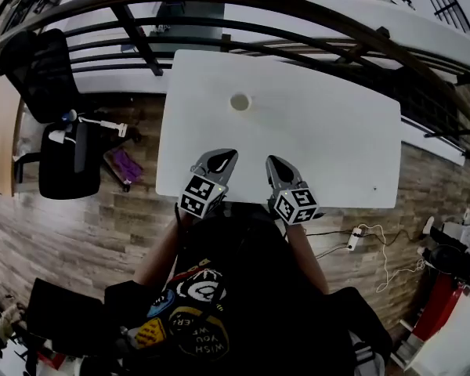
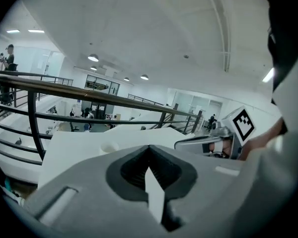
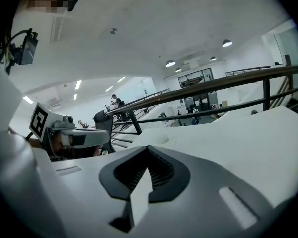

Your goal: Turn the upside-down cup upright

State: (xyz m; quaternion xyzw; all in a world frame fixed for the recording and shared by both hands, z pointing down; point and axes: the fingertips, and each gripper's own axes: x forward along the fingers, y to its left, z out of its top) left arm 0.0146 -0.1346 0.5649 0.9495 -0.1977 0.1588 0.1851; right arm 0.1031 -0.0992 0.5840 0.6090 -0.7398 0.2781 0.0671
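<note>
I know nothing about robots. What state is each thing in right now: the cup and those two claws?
cup: standing free on the white table, seemingly mouth up, nothing touching it.
left claw: shut, empty, at the table's near edge.
right claw: shut, empty, beside the left claw.

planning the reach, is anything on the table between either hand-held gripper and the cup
Nothing visible: only bare table lies between the cup and the left hand-held gripper and right hand-held gripper at the near edge.
</note>
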